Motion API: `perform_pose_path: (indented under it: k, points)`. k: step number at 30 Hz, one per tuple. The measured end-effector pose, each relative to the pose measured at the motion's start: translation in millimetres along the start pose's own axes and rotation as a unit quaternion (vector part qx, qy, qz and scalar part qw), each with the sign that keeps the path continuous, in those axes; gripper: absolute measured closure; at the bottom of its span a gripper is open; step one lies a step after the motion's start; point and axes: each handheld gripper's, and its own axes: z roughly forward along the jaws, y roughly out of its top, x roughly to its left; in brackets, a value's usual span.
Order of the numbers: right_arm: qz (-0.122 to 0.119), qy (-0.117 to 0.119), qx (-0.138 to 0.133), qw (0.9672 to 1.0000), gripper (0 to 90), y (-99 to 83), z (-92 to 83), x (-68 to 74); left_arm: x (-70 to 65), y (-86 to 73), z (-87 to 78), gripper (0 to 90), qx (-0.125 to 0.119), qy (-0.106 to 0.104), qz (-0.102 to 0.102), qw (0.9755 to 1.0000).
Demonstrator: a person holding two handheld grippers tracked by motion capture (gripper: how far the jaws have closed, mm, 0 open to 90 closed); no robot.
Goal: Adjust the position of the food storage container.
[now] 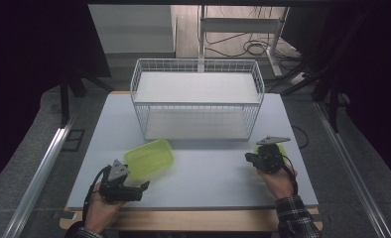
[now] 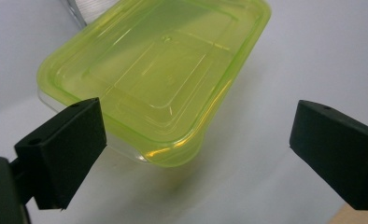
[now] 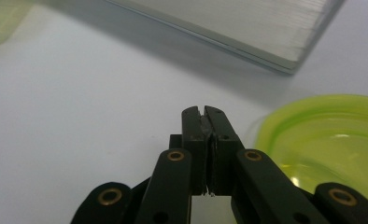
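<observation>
Both grippers sit low at my near edge of the table [image 1: 193,191]. My left gripper [image 1: 145,186] has its jaws spread wide and grasps nothing; in the left gripper view the box [image 2: 159,79] lies just ahead of the gap, nearer the left jaw, and no pad touches it. My right gripper [image 3: 203,112] is clenched, jaws pressed together with nothing between them, hovering over bare tabletop.

Just beside the right gripper, on its right in its own view, I see a round green lid [image 3: 327,140] lying flat on the table; in the high view it peeks out past that gripper at the right. Whether the gripper body touches it I cannot tell.

The box is a green-lidded rectangular tub, set at an angle left of centre [image 1: 150,157], resting flat with its lid on. Between box and lid the middle of the table is bare, so I have open room there.

Farther off stands a white wire basket [image 1: 197,101], its front wall close behind the box and the lid. It blocks the far half of the table. Narrow strips of tabletop run along its left and right sides to the edges.
</observation>
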Motion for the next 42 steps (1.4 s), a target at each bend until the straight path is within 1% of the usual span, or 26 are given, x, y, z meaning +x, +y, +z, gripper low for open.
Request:
perform_pose_path:
  k: [1,3,4,6,8,9,10,11,12,14,15,17,19,21,23,25,26,28,31,34,37,38,42]
  points:
    - [-0.002,0.002,0.001,1.0,86.7,0.3,0.2,1.9,2.8,1.1,-2.9,7.1,-0.004,0.001,-0.005,1.0]
    - [-0.007,0.004,-0.001,1.0,86.7,1.0,0.2,5.7,7.0,2.5,-7.4,14.5,-0.009,0.004,-0.005,0.9999]
    - [-0.009,0.007,-0.003,0.9999,86.7,1.5,0.1,7.4,10.7,3.5,-10.8,19.5,-0.012,0.009,-0.005,0.9999]
    - [-0.011,0.011,-0.005,0.9999,86.7,2.3,-0.1,10.7,18.0,4.7,-16.0,32.5,-0.02,0.013,-0.01,0.9997]
    - [-0.012,0.014,-0.006,0.9998,86.7,2.7,0.8,13.5,31.3,6.3,-19.4,48.6,-0.03,0.016,-0.033,0.9989]
    - [-0.014,0.016,-0.005,0.9998,86.5,2.6,1.5,14.5,35.8,6.5,-19.5,58.1,-0.032,0.02,-0.039,0.9985]
    - [-0.014,0.018,-0.004,0.9997,86.3,2.6,2.1,15.2,43.4,6.9,-18.3,63.6,-0.031,0.029,-0.051,0.9978]
    - [-0.015,0.019,-0.004,0.9997,86.2,2.5,2.5,16.6,47.9,7.1,-16.6,71.2,-0.028,0.032,-0.057,0.9975]
    - [-0.015,0.02,-0.003,0.9997,86.1,2.6,2.6,17.6,54.9,7.2,-12.9,76.4,-0.023,0.04,-0.065,0.9968]
    - [-0.019,0.024,-0.005,0.9995,86.1,3.1,3.1,20.1,63.8,7.5,-7.1,85.5,-0.011,0.056,-0.072,0.9958]
    - [-0.018,0.026,-0.005,0.9995,86.0,3.4,3.5,22.0,69.7,7.6,-3.8,88.8,-0.006,0.066,-0.077,0.9948]
    - [-0.02,0.032,-0.005,0.9993,86.0,4.3,4.8,25.0,77.6,7.7,0.1,89.8,0.001,0.076,-0.091,0.9929]
    - [-0.023,0.037,-0.005,0.999,86.1,5.7,7.1,28.5,83.0,6.8,3.8,89.9,0.008,0.08,-0.103,0.9914]
    - [-0.027,0.041,-0.005,0.9988,86.2,7.6,10.2,31.8,83.7,4.6,8.1,89.9,0.02,0.081,-0.11,0.9905]
    - [-0.03,0.047,-0.005,0.9984,86.5,9.8,13.5,35.7,82.9,3.5,14.3,89.9,0.033,0.076,-0.112,0.9903]
    - [-0.037,0.05,-0.003,0.9981,86.4,11.9,17.0,40.2,81.9,4.1,20.7,89.8,0.039,0.066,-0.113,0.9906]
    - [-0.04,0.052,-0.002,0.9978,86.4,12.8,18.8,42.5,80.8,5.4,24.5,89.8,0.043,0.063,-0.11,0.991]
    - [-0.047,0.054,-0.001,0.9974,86.4,14.9,21.4,46.7,78.6,8.6,29.0,89.7,0.046,0.064,-0.104,0.9914]
    - [-0.052,0.062,-0.003,0.9967,86.3,18.7,25.3,51.3,77.7,13.6,33.7,89.5,0.042,0.052,-0.107,0.992]
    - [-0.058,0.068,-0.005,0.996,86.0,22.9,30.2,55.4,74.1,20.6,42.1,89.0,0.043,0.044,-0.099,0.9932]
    - [-0.064,0.072,-0.003,0.9953,85.7,25.9,36.2,59.5,68.3,28.4,51.1,88.7,0.042,0.034,-0.094,0.9942]
    - [-0.067,0.074,-0.003,0.995,85.5,26.6,38.2,60.2,65.7,31.1,54.0,88.5,0.043,0.03,-0.089,0.9947]
    - [-0.064,0.079,0.0,0.9948,85.2,28.4,44.8,64.4,52.9,40.1,64.6,88.0,0.044,0.013,-0.073,0.9963]
